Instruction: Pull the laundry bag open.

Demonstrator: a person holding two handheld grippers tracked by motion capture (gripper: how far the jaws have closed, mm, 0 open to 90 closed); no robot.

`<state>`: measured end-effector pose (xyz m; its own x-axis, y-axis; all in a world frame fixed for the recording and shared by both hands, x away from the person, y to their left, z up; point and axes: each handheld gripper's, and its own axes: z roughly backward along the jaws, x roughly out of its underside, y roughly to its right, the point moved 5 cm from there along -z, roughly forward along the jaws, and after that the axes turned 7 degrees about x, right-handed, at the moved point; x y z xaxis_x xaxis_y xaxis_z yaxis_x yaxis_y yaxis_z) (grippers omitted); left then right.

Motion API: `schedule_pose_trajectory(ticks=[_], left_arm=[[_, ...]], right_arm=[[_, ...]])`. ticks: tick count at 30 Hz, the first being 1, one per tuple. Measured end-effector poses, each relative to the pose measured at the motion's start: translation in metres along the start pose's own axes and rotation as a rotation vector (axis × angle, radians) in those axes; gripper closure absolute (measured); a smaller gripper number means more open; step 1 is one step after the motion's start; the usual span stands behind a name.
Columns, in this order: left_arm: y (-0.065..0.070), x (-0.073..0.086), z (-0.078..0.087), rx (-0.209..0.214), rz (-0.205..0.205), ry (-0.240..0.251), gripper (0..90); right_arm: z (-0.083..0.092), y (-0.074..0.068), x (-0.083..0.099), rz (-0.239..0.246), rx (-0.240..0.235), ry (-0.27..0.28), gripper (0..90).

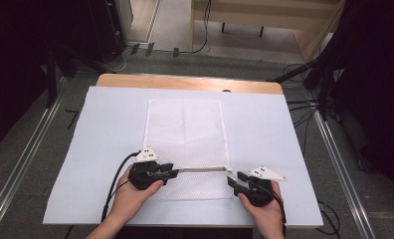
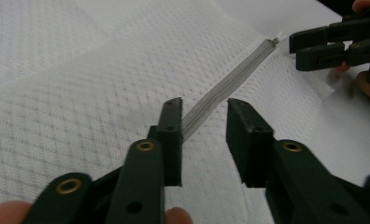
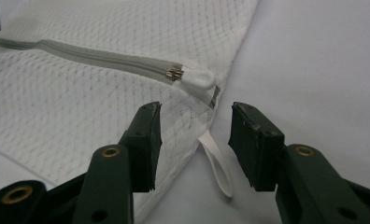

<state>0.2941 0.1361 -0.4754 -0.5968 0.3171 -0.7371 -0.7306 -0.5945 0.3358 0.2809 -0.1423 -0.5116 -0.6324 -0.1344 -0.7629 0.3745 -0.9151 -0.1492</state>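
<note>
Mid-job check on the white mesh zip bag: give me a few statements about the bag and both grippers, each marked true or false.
1. The white mesh zip bag lies flat on the white table cover. True.
2. The bag's grey zipper runs between the two grippers. True.
3. The left gripper is clamped shut on the zipper. False: its jaws stand apart, with the zipper passing between them.
4. The right gripper holds the white loop tab. False: its jaws are open, with the tab lying between them unpinched.
5. The zipper slider sits at the end near the right gripper. True.
</note>
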Motion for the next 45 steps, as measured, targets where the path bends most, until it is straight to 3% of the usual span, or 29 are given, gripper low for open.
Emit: schedule_pose_trajectory(ticks=[4,10,12,13,14,15,16,20,30,38,45], left_arm=[[0.002,0.001,-0.004,0.009,-0.007,-0.012,81.4],[0.003,0.001,-0.004,0.017,-0.009,-0.002,79.5],[0.004,-0.001,-0.008,0.022,-0.008,0.000,79.6],[0.004,-0.001,-0.008,0.022,-0.008,0.000,79.6],[0.005,-0.002,-0.010,0.023,-0.013,-0.001,79.6],[0.007,-0.005,-0.013,0.025,-0.015,-0.005,79.6],[0.008,-0.007,-0.015,0.028,-0.019,-0.004,79.7],[0.023,-0.021,-0.033,0.040,-0.051,-0.014,79.6],[0.047,-0.042,-0.081,0.054,-0.055,-0.019,82.0],[0.041,-0.040,-0.098,0.038,-0.017,-0.039,84.2],[0.044,-0.036,-0.105,0.060,-0.002,-0.061,82.8]], right_arm=[[-0.014,-0.001,-0.003,0.025,0.035,-0.012,53.2],[-0.014,-0.008,-0.003,0.054,0.016,-0.014,56.8],[-0.015,-0.010,-0.002,0.079,0.041,-0.013,65.6],[-0.015,-0.010,-0.002,0.079,0.041,-0.013,65.6],[-0.015,-0.009,-0.002,0.081,0.066,-0.011,73.6],[-0.015,-0.009,-0.002,0.081,0.066,-0.011,73.6],[-0.016,-0.007,-0.003,0.086,0.072,-0.011,81.5],[-0.014,-0.007,-0.003,0.080,0.037,-0.019,87.6],[-0.007,-0.016,-0.006,0.130,0.026,0.019,88.6],[-0.001,-0.019,-0.010,0.154,0.015,0.055,89.7],[0.002,-0.024,-0.013,0.173,0.006,0.086,90.0]])
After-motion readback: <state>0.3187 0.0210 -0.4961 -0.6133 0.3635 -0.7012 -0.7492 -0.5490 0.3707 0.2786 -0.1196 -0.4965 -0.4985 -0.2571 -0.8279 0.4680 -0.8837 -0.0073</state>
